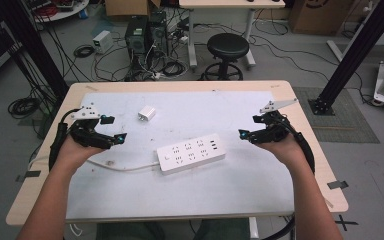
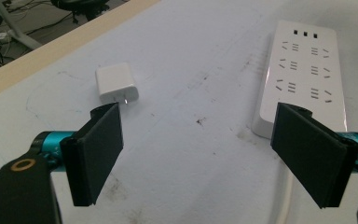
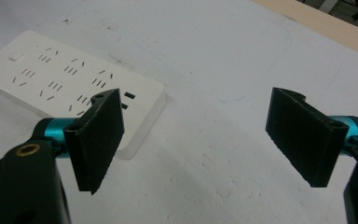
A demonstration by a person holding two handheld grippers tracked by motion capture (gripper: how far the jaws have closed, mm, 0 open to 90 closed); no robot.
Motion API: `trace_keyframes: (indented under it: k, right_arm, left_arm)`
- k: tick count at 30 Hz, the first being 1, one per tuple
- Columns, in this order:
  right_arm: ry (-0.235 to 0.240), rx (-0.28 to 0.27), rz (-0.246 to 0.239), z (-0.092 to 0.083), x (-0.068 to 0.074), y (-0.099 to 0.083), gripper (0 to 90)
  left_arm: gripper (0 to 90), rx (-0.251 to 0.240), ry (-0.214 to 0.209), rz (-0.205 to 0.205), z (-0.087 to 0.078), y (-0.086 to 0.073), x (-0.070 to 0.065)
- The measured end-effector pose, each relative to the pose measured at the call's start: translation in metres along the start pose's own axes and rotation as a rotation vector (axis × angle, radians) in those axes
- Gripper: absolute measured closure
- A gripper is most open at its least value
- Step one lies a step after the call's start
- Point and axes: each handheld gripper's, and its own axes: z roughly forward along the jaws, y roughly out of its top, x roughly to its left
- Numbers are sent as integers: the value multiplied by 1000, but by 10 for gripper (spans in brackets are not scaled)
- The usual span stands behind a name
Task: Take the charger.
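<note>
White and flat, the power strip point(image 1: 191, 153) lies near the middle of the pale sheet point(image 1: 180, 195) that covers the wooden table point(image 1: 40, 170), set at a slant with its cord point(image 1: 120, 166) trailing off toward the person's left. Nearest the camera, two forearms come up from the bottom edge of the high view. The left gripper point(image 1: 116, 129) hovers just left of the strip, apart from it, its jaws spread wide with nothing between them; in the left gripper view the strip's near end point(image 2: 303, 74) sits just beyond the right-hand jaw. The right gripper point(image 1: 250, 126) hangs to the right of the strip, also clear of it, jaws released and empty; the right gripper view shows the strip's socket end point(image 3: 70, 84) behind its left-hand jaw. Farther back on the sheet, a small white charger point(image 1: 146, 113) lies by itself, well apart from the strip. Beyond the table stands a black stool point(image 1: 227, 50) on the grey floor.
</note>
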Motion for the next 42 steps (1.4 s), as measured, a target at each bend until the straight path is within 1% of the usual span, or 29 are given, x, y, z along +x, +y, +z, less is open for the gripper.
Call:
trace_keyframes:
  k: [2, 3, 4, 8, 10, 11, 12, 15, 17, 19, 20, 22, 23, 24, 25, 27, 28, 29, 31, 32, 33, 35, 36, 37, 38, 39, 40, 41, 42]
  right_arm:
    - [-3, -1, 2, -1, 0, 0, 195]
    - [-3, -1, 2, -1, 0, 0, 195]
    - [-1, -11, 5, -5, 0, -1, 195]
    - [0, -21, 9, -8, 0, -1, 196]
    - [1, -24, 7, -8, 1, -1, 196]
    - [-4, -23, 0, -8, 1, -2, 196]
    - [-4, -23, 0, -8, 1, -2, 196]
    - [0, -23, -4, -7, 3, -2, 196]
    - [-2, -21, -1, -6, 3, -2, 195]
    - [-5, -23, 8, -7, 4, -3, 196]
    - [-3, -28, 1, -7, 3, -3, 195]
    - [-6, -25, 15, -8, 4, -5, 195]
    - [-6, -25, 15, -8, 4, -5, 195]
    - [-7, -29, 9, -8, 3, -5, 195]
    - [-8, -32, 19, -9, 4, -6, 196]
    - [-8, -34, 19, -9, 4, -6, 195]
    - [-8, -30, 22, -9, 5, -6, 196]
    - [-7, -28, 23, -8, 5, -6, 195]
    - [-8, -25, 20, -6, 5, -5, 196]
    - [-8, -22, 22, -5, 5, -5, 196]
    - [-9, -22, 23, -5, 5, -5, 195]
    - [-8, -20, 28, -5, 5, -4, 196]
    - [-9, -22, 26, -4, 5, -4, 196]
    - [-9, -16, 30, -3, 6, -4, 196]
    - [-7, -21, 22, -2, 5, -4, 195]
    - [-9, -17, 31, -2, 6, -4, 195]
    - [-9, -17, 31, -2, 6, -4, 195]
    - [-9, -16, 29, -2, 6, -4, 196]
    - [-9, -16, 29, -2, 6, -4, 196]
  left_arm:
    - [169, 0, 0, 0, 0, 0, 0]
    - [169, 1, 6, -10, 1, 3, -2]
    - [169, 3, 13, -6, 0, 5, -2]
    - [169, 13, 29, 12, 1, 17, -4]
    - [169, 13, 29, 12, 1, 17, -4]
    - [169, 8, 34, 28, 2, 31, -6]
    - [169, 8, 34, 28, 2, 31, -6]
    - [168, 24, 34, 41, 10, 47, -5]
    - [169, 31, 31, 38, 13, 50, -4]
    - [169, 44, 24, 16, 22, 57, 3]
    - [168, 61, 31, 10, 28, 60, 8]
    - [169, 84, 43, 6, 35, 61, 12]
    - [168, 84, 43, 6, 35, 61, 12]
    - [168, 95, 47, -10, 45, 61, 19]
    - [168, 97, 52, -16, 48, 62, 22]
    - [168, 104, 53, -17, 51, 62, 26]
    - [168, 109, 65, -27, 58, 61, 33]
    - [169, 112, 63, -38, 61, 60, 38]
    - [169, 152, 73, -51, 70, 59, 47]
    - [169, 160, 67, -63, 74, 58, 51]
    - [169, 163, 60, -69, 77, 58, 54]
    - [168, 164, 63, -79, 81, 58, 56]
    - [168, 164, 73, -78, 89, 58, 61]
    - [168, 162, 73, -84, 91, 58, 61]
    - [169, 160, 74, -98, 97, 57, 64]
    - [168, 163, 74, -105, 101, 56, 66]
    - [169, 163, 74, -105, 101, 56, 66]
    - [169, 161, 76, -107, 109, 54, 67]
    - [169, 161, 76, -107, 109, 54, 67]
